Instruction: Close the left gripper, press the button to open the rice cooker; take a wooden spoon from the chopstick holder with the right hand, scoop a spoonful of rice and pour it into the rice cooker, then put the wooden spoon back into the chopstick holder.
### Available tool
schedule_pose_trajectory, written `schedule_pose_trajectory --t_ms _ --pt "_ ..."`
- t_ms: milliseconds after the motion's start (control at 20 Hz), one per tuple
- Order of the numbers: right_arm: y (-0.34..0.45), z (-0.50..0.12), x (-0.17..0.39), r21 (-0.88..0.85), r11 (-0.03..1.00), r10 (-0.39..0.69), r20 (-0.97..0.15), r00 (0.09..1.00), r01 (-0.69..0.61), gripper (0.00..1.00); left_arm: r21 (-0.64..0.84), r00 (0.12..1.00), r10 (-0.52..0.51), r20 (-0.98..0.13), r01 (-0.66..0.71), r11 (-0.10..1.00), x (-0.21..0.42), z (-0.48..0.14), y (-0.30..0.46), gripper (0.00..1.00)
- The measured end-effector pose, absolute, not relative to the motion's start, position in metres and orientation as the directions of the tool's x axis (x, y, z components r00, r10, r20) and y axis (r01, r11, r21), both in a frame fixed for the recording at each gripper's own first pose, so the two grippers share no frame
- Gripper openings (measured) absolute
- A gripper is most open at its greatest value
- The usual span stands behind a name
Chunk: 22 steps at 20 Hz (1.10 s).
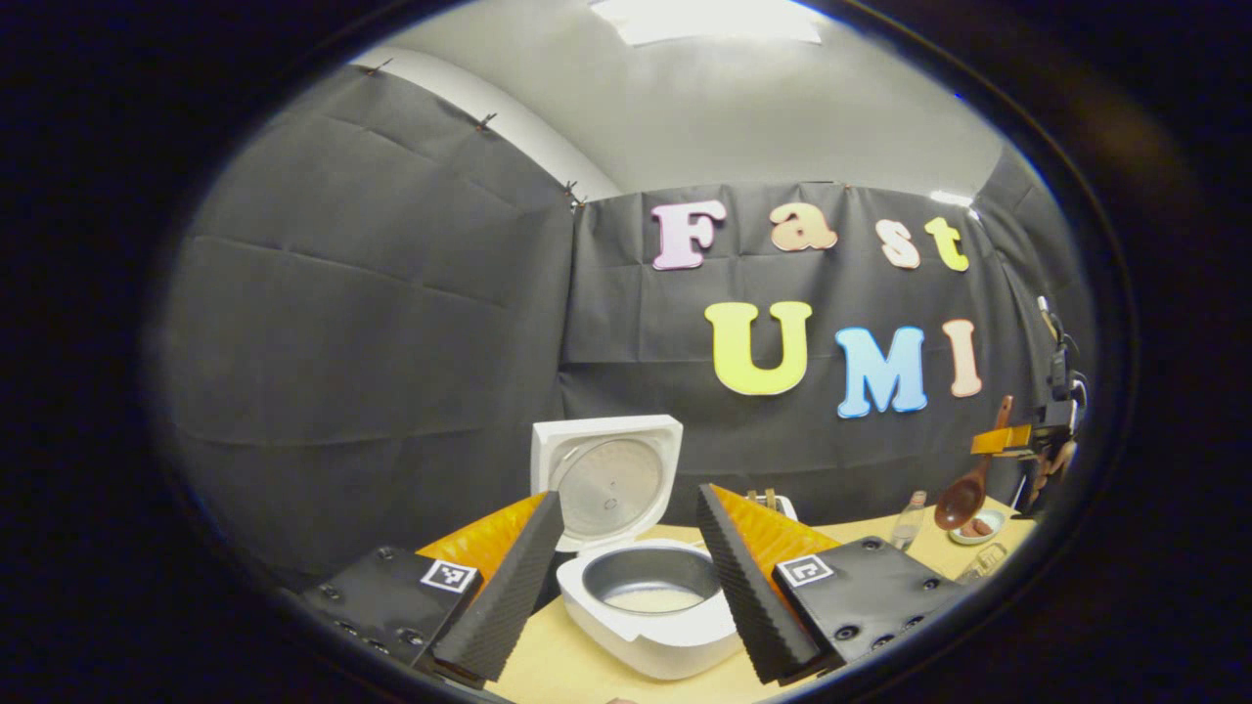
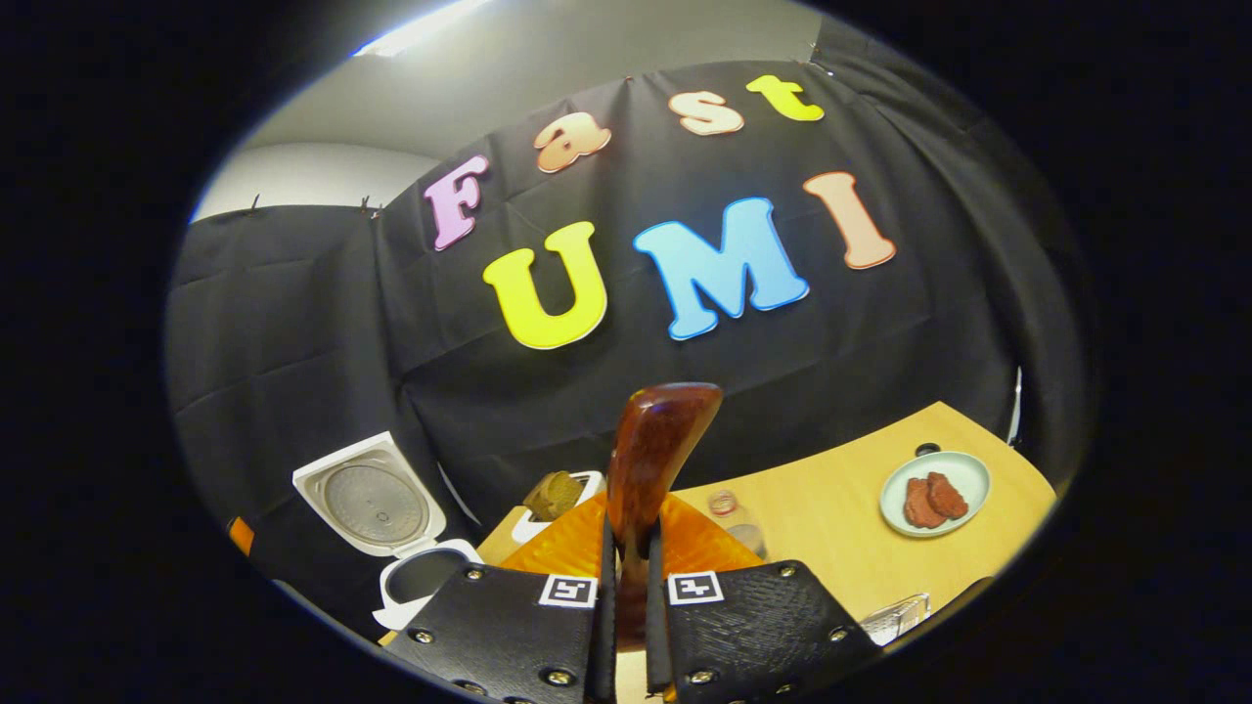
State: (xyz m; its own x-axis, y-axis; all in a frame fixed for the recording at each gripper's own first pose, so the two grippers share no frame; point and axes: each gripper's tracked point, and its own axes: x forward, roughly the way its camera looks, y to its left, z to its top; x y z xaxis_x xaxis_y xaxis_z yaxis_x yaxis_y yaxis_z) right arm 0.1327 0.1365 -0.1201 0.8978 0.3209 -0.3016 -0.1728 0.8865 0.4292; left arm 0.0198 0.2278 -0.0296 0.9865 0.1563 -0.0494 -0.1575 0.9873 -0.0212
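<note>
While the right gripper squeezes its fingers tight on the wooden spoon and holds it up in the air, the left gripper has its fingers spread wide with nothing in them. The rice cooker sits on the worktop with its lid up. The chopstick holder stands behind it.

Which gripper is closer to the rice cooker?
Left. The left gripper hangs open right over the rice cooker. The right gripper, holding the spoon, is far off to the side.
</note>
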Motion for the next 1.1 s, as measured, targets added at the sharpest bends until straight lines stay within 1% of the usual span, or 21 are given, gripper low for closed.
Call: schedule_pose_trajectory --t_ms 200,500,800,1100 --pt "0.072 -0.133 0.123 0.405 0.911 0.226 -0.331 0.916 -0.079 0.12 -0.026 0.992 0.124 -0.036 -0.125 0.992 0.037 -0.022 0.203 0.95" --pt "0.007 -0.172 0.112 0.371 0.928 0.124 -0.398 0.909 0.036 0.12 -0.007 0.995 0.089 -0.035 -0.089 0.996 0.047 -0.023 0.172 0.95" --pt "-0.024 -0.228 0.095 0.325 0.940 0.076 -0.488 0.869 0.101 0.12 0.021 0.997 0.067 -0.048 -0.066 0.998 0.053 -0.028 0.152 0.95" --pt "-0.028 -0.288 0.080 0.308 0.939 0.056 -0.572 0.818 0.151 0.12 0.050 0.995 0.078 -0.059 -0.075 0.996 0.054 -0.031 0.152 0.96"
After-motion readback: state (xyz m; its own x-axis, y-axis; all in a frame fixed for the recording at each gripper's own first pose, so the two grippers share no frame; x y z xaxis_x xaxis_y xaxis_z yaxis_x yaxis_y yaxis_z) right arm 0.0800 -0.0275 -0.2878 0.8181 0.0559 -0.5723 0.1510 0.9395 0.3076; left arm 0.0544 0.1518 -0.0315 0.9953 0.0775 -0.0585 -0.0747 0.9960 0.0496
